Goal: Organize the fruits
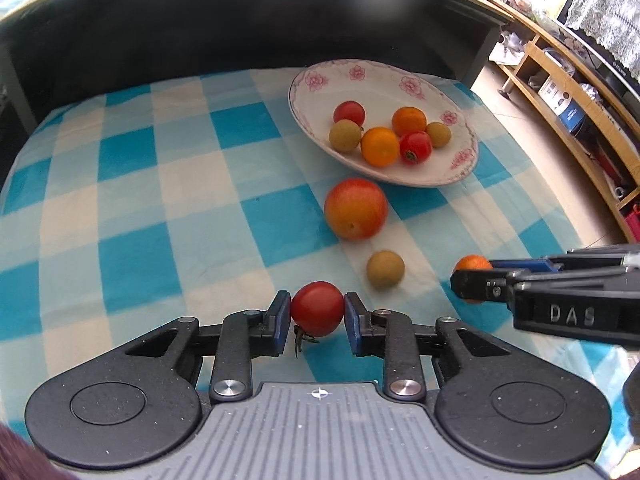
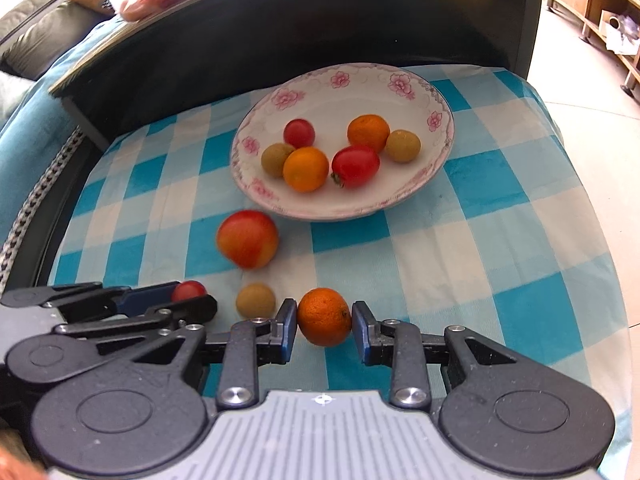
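Observation:
My left gripper (image 1: 317, 316) is shut on a red cherry tomato (image 1: 317, 308), low over the checked cloth. My right gripper (image 2: 324, 320) is shut on a small orange mandarin (image 2: 324, 316); it shows in the left wrist view (image 1: 472, 280) at the right. A white floral plate (image 1: 400, 92) holds several small fruits: tomatoes, mandarins and brownish longans. A large red-orange tomato (image 1: 355, 208) and a brown longan (image 1: 385, 269) lie on the cloth between the plate and the grippers.
The blue-and-white checked cloth (image 1: 160, 200) covers the surface. A dark table (image 1: 240, 20) stands behind it. Wooden shelves (image 1: 580, 100) run along the right. The cloth's edge drops off at the right (image 2: 592, 240).

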Available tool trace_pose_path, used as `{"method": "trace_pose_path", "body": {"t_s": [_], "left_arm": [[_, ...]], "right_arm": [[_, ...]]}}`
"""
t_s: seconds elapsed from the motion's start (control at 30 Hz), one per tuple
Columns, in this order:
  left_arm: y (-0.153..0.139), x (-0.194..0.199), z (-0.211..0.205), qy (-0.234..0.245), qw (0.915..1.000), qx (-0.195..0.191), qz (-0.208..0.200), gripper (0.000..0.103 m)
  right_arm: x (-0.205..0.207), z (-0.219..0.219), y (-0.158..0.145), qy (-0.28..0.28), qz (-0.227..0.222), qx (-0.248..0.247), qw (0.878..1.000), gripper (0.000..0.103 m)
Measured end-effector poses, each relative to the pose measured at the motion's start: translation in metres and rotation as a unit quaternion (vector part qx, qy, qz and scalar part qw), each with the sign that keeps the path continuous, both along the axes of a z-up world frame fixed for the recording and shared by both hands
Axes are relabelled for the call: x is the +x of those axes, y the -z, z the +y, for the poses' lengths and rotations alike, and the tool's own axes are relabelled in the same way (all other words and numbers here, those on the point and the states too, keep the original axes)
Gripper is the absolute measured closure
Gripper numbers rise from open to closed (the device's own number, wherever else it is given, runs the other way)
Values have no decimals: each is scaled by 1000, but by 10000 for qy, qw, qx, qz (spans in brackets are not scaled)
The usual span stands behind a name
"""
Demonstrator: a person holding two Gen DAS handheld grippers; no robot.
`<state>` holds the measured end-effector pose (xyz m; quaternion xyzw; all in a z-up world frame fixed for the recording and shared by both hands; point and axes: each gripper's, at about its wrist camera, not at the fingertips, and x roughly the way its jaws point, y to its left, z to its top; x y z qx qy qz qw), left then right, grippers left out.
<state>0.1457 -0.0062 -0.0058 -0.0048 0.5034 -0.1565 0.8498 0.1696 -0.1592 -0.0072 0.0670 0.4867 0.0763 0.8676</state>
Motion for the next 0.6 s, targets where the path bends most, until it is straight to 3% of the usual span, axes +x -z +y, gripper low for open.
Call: {"method": "trace_pose_path", "body": {"t_s": [0.33, 0.6], "left_arm": [[8, -33, -3, 120, 9995, 235, 188, 66], [10, -35, -6, 200, 9994, 280, 89, 58]], "right_arm": [[-44, 16, 10, -385, 214, -272, 9987, 70], [-47, 15, 14, -372, 233, -349, 9984, 70]]}}
